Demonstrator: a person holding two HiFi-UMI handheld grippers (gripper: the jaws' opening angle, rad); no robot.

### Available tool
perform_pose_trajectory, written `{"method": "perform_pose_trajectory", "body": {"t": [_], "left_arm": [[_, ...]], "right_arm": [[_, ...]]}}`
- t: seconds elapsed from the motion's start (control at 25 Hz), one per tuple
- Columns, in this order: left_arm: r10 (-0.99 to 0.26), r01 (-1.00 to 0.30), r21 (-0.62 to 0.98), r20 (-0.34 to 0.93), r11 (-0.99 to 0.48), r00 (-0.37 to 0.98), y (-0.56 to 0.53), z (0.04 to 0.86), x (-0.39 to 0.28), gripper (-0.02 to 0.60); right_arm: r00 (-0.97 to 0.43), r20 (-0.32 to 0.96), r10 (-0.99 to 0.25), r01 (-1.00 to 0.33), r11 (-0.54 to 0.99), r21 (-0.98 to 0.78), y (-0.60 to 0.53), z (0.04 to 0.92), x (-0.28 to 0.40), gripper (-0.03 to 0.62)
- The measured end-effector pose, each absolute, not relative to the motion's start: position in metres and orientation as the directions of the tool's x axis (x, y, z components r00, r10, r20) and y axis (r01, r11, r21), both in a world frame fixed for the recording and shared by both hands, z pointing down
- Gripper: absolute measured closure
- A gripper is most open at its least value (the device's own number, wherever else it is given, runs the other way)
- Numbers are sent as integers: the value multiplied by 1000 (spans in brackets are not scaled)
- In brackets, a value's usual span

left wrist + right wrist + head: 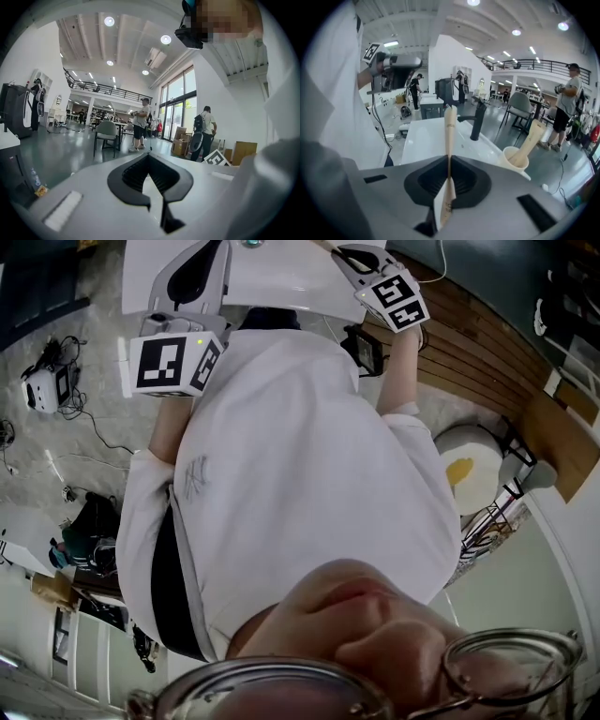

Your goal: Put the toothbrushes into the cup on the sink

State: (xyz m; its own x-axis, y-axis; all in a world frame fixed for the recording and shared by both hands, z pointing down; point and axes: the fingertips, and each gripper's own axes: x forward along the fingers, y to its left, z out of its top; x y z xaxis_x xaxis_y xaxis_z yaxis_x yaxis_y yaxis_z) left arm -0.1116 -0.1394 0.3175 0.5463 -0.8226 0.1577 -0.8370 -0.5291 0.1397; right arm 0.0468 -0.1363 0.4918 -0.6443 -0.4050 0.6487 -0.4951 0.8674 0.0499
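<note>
Clamping a wrapped toothbrush [450, 133] between jaws pressed tight on it, the right gripper [449, 165] hangs above the white sink [424, 140], and the brush sticks up past the jaw tips. Just beyond, at the sink's right edge, stands the cup [513, 163] with another toothbrush [532, 138] already leaning in it. The black tap [477, 121] rises at the far edge. The step looks like carrying this brush to the cup: next it must swing right, tip the brush over the rim, then let go. The left gripper [149, 159], jaws together on nothing, points off into the room.
</note>
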Motion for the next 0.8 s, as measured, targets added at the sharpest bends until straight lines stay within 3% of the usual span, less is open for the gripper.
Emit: {"method": "perform_pose_trajectory", "body": {"t": [0.52, 0.8], "left_arm": [[-813, -821, 122, 121, -558, 570, -134, 306, -106, 575], [-819, -825, 118, 109, -553, 564, -134, 302, -106, 575]], "right_arm": [[-731, 360, -580, -634, 772, -43, -154, 424, 52, 576], [-687, 176, -705, -724, 685, -80, -171, 383, 73, 577]]}}
